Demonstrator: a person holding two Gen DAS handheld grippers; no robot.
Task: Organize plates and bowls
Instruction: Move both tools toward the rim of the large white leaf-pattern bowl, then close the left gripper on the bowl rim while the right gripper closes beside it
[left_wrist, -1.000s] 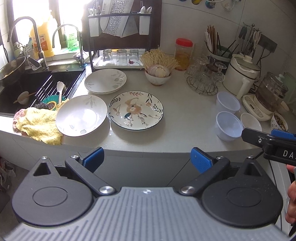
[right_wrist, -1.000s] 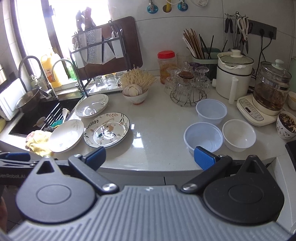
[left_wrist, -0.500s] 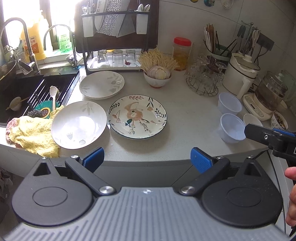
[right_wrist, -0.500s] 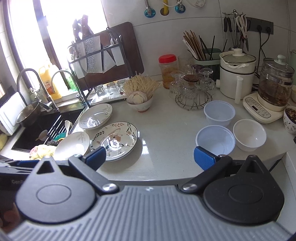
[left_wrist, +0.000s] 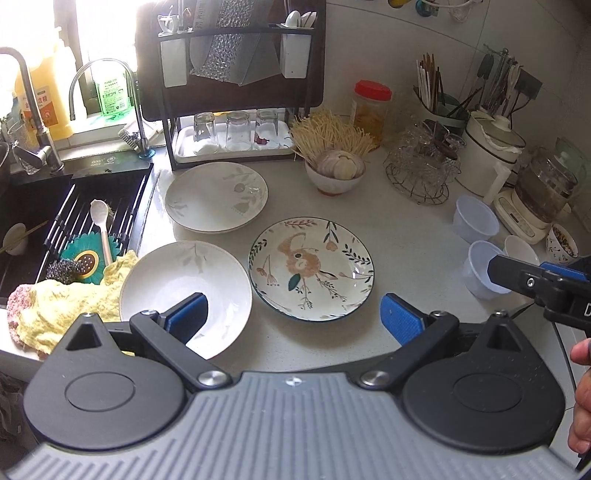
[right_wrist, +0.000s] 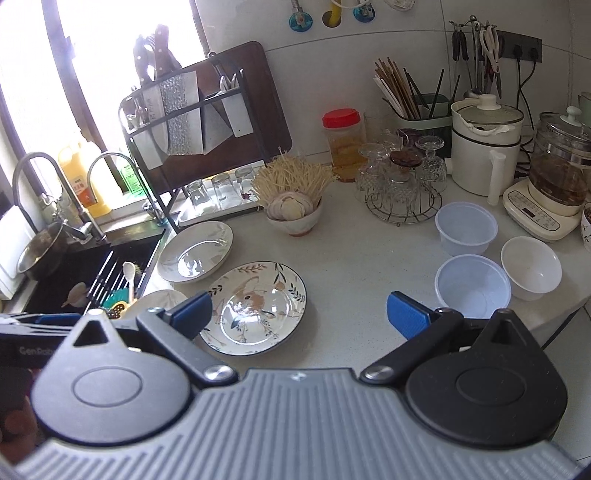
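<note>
A pale speckled stone counter (left_wrist: 406, 236) runs from a black sink (left_wrist: 33, 206) at 9 o'clock to a cluster of kettles at 3 o'clock. Going left to right in the left wrist view: a crumpled yellow cloth (left_wrist: 70, 306) lies at the sink's edge, touching a plain white deep plate with a faint leaf print (left_wrist: 184, 284) at 8 o'clock. A second white leaf-print plate (left_wrist: 216, 195) sits at 11 o'clock, just in front of a dark metal drying rack (left_wrist: 236, 74). A white round plate with a floral pattern and dark rim (left_wrist: 312, 267) lies near centre, just beside the plain one. At 3 o'clock stand two translucent bluish plastic bowls (right_wrist: 472, 286) and a small white bowl (right_wrist: 532, 267), close together.

The left gripper (left_wrist: 293, 319) is spread wide and holds nothing, hovering over the counter's front edge. The right gripper (right_wrist: 299, 314) is likewise wide apart and empty.
</note>
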